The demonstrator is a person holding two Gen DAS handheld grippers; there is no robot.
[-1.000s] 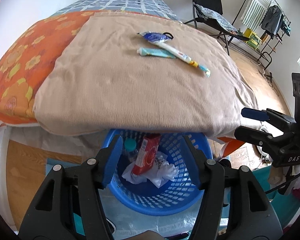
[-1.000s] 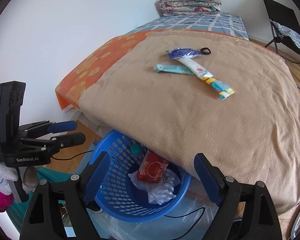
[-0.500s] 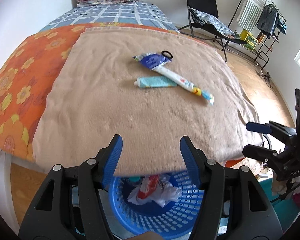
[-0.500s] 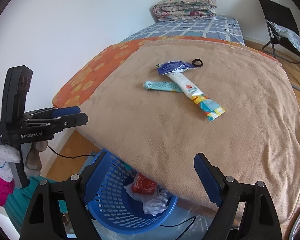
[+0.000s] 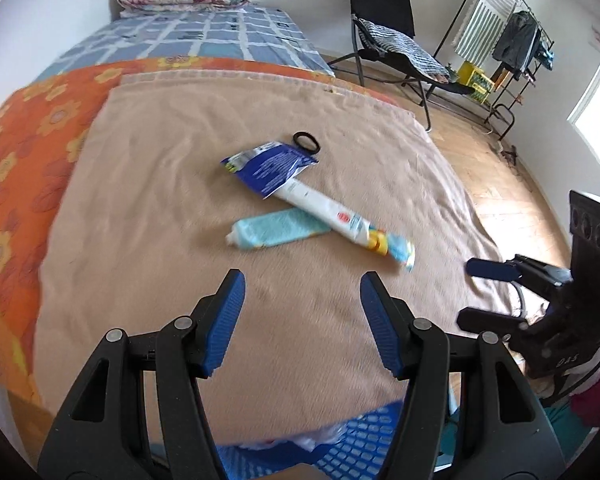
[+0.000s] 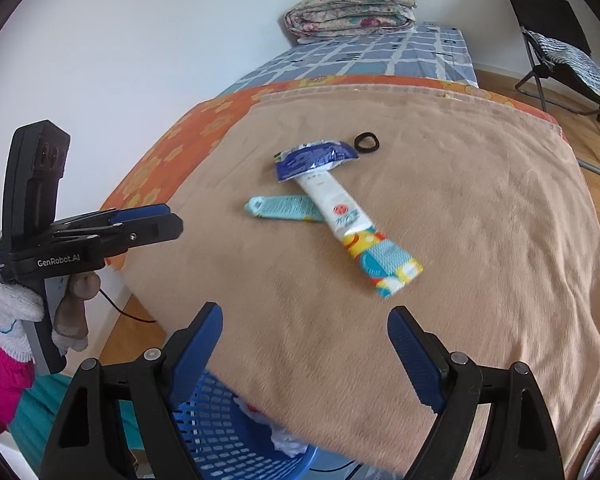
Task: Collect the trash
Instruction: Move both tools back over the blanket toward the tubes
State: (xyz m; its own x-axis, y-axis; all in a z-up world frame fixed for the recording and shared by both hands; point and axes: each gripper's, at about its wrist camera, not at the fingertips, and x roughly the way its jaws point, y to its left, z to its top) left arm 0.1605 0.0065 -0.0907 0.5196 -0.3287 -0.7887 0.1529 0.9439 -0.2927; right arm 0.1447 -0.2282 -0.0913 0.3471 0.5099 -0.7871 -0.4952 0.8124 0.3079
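While both claws hover over the near edge of the tan fleece blanket (image 5: 148, 184) with nothing between their blue pads, the step in hand looks like the reach for the next wrappers. Furthest left, the left gripper (image 5: 302, 300) stands half-open and empty; just beyond it lies the flattened pale-teal tube (image 5: 278, 232), its right end tucked under the long white-and-yellow snack wrapper (image 5: 332, 216), whose far end sits under the crumpled dark-blue foil packet (image 5: 270, 166). Taking the blue packet first would likely avoid dragging the pile. Further right, the right gripper (image 6: 304, 346) is spread wide, empty, nearest the long wrapper's loose end. Below the blanket edge, the blue perforated plastic basket (image 6: 216, 432) waits.
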